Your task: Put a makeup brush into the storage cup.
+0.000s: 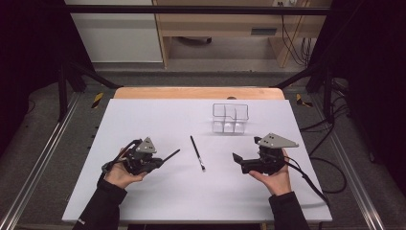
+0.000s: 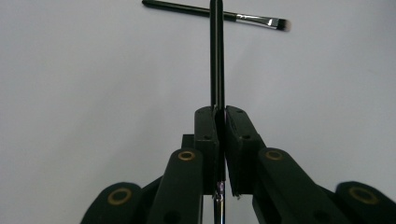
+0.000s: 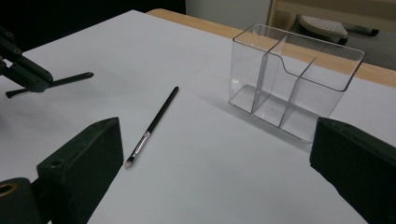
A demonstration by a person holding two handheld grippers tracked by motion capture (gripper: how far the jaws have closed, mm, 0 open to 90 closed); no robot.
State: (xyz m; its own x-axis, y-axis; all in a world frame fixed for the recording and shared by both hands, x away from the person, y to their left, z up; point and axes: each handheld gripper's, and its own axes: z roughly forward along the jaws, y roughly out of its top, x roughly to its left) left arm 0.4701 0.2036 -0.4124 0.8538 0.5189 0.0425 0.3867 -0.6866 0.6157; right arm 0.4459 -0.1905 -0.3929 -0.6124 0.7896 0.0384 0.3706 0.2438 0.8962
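A thin black makeup brush [image 1: 197, 152] lies on the white table between my two grippers, bristle end towards the person; it also shows as the brush [image 2: 252, 18] and the brush [image 3: 154, 123]. My left gripper [image 1: 159, 161] [image 2: 222, 114] is shut on a second black brush [image 2: 216, 56], whose handle [image 1: 171, 155] sticks out towards the lying one. My right gripper [image 1: 236, 158] [image 3: 219, 156] stands open with nothing between its jaws, right of the lying brush. A clear three-compartment organiser [image 1: 231, 117] [image 3: 294, 77] stands empty behind it.
The white table top [image 1: 143, 120] sits on a wooden table whose far edge [image 1: 191, 92] shows behind it. Black frame bars and cables run along both sides. The left gripper [image 3: 23, 70] shows at the left of the right gripper view.
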